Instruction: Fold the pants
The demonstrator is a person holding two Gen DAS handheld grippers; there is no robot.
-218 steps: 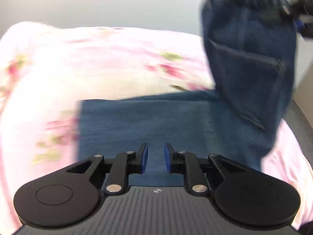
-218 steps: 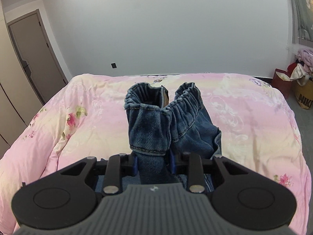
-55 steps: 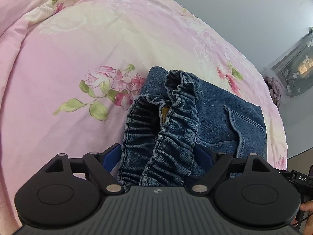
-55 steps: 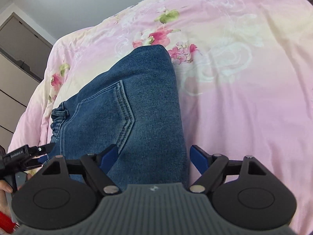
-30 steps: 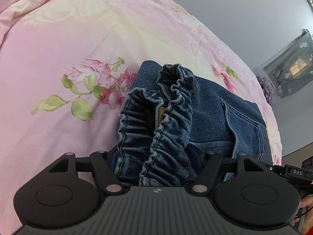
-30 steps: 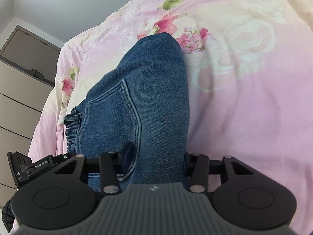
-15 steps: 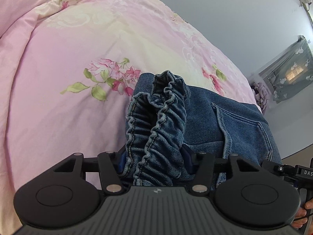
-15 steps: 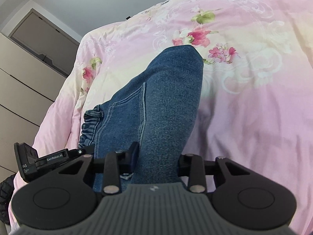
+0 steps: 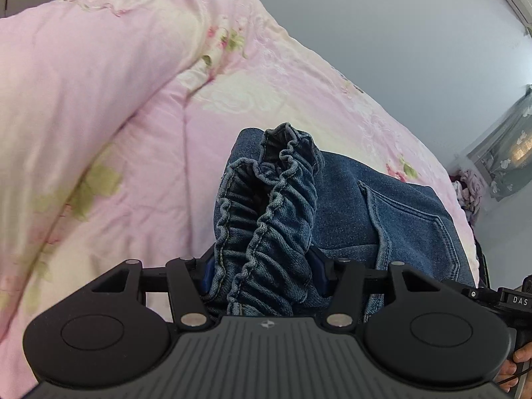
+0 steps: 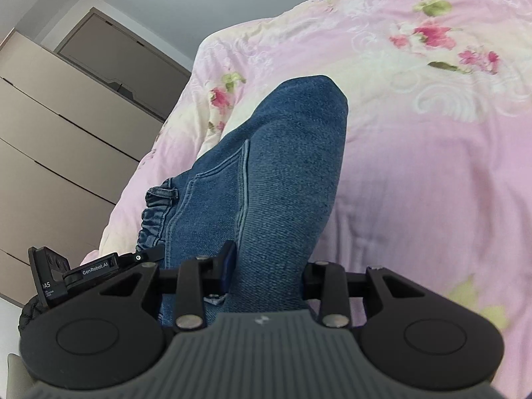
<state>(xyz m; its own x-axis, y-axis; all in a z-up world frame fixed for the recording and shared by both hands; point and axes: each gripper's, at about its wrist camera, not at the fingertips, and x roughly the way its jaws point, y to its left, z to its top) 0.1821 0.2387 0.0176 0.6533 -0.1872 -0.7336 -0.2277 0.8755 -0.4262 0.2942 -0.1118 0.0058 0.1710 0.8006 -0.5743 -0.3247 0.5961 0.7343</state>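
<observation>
Pink floral quilt (image 9: 133,106), grey wall (image 9: 382,26), beige wardrobe (image 10: 60,139); both tongs clamped on jeans (image 10: 282,166).

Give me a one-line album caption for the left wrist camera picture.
Left gripper clamped on the gathered elastic waistband of folded blue denim pants above a pink floral quilt.

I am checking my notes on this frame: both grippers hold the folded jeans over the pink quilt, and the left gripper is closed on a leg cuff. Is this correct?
Not quite. The left gripper is closed on the gathered elastic waistband of the jeans, not a cuff; the left wrist view shows it. The right gripper does hold the jeans over the pink quilt.
</observation>
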